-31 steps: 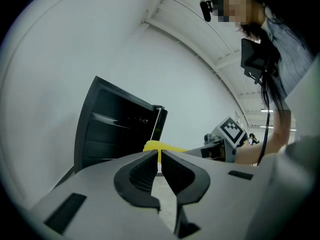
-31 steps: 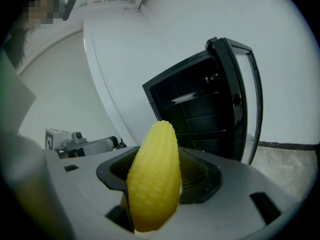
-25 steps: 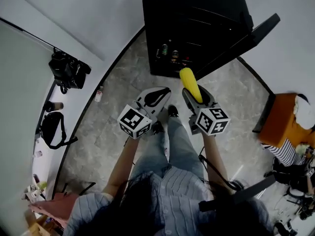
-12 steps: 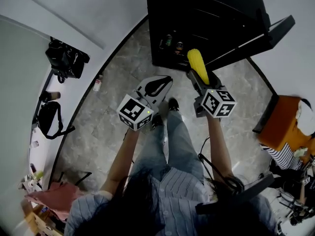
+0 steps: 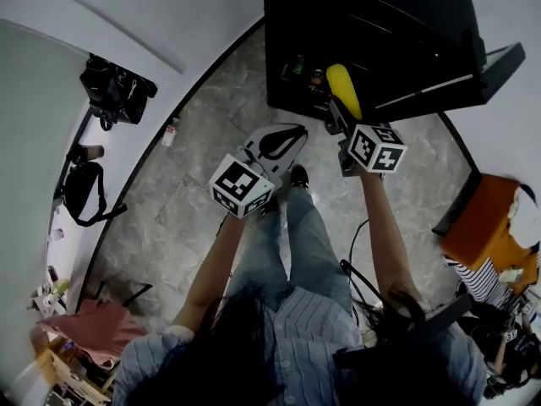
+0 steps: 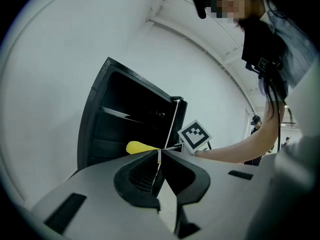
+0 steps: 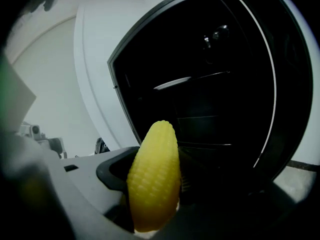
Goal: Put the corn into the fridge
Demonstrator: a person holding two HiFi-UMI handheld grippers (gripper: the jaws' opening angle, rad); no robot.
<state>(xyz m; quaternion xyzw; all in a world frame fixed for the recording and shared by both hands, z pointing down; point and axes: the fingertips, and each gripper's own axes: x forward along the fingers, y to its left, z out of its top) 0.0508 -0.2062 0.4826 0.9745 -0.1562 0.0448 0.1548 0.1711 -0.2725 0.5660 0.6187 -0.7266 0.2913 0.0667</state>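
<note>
The yellow corn (image 5: 344,90) (image 7: 154,176) is clamped in my right gripper (image 5: 342,117), its tip pointing into the open black fridge (image 5: 363,32). In the right gripper view the fridge's dark inside (image 7: 210,94) with its shelves fills the frame just ahead of the corn. The fridge door (image 5: 499,62) stands swung open to the right. My left gripper (image 5: 279,142) (image 6: 159,156) hangs lower left of the fridge mouth, jaws pressed together with nothing between them. From the left gripper view the corn (image 6: 140,147) shows beyond the jaws, in front of the fridge (image 6: 130,124).
Cans or bottles (image 5: 306,73) stand on a low shelf in the fridge. A black bag (image 5: 114,91) and another bag (image 5: 80,193) lie along the left wall. An orange seat (image 5: 478,227) and a person in stripes (image 5: 482,269) are at the right.
My right gripper has carried the corn forward and up, from in front of the fridge to its opening. The left gripper has shifted slightly forward.
</note>
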